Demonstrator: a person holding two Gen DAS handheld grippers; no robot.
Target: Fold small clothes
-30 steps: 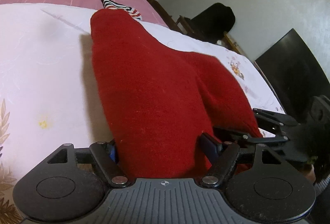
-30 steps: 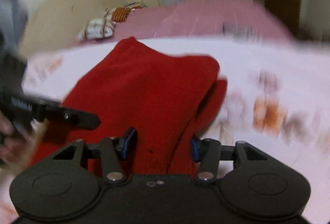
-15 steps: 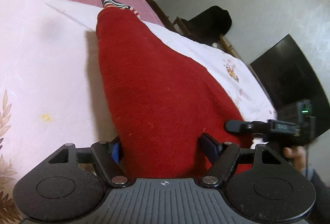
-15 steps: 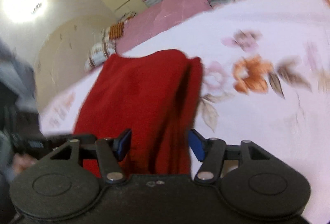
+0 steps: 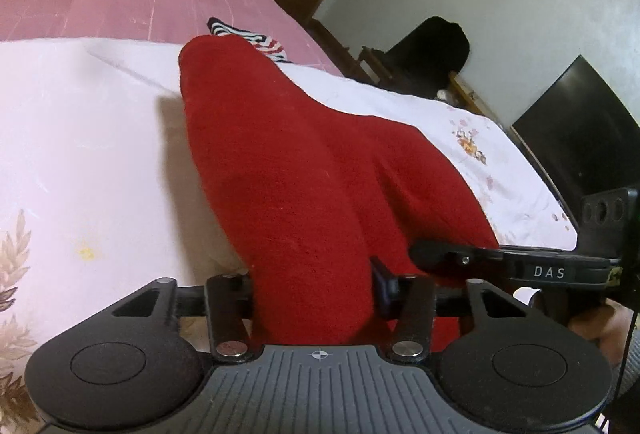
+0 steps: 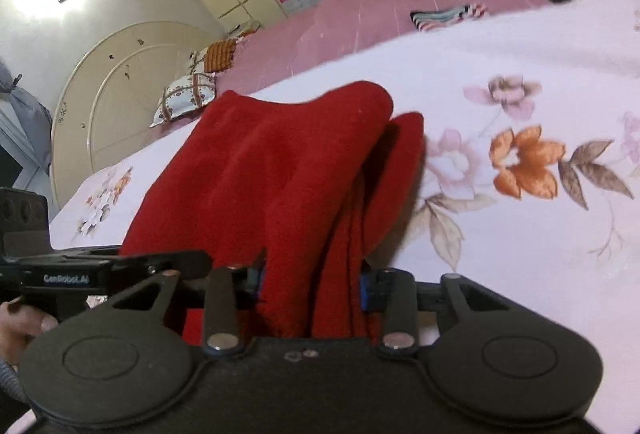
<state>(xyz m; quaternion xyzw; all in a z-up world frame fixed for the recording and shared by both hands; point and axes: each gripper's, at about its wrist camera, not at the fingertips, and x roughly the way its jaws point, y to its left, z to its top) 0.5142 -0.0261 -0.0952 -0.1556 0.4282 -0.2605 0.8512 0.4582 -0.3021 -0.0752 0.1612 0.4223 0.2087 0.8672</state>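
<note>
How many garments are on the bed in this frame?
2. The red garment lies on the white floral sheet, its near edge between both sets of jaws. A striped garment sits beyond it on the pink cover. More may be hidden.

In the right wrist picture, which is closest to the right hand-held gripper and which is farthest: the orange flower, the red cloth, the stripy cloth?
1. Red cloth: between the closing jaws of the right hand-held gripper.
2. Orange flower: printed on the white sheet, to the right.
3. Stripy cloth: far back on the pink cover, upper right.
</note>
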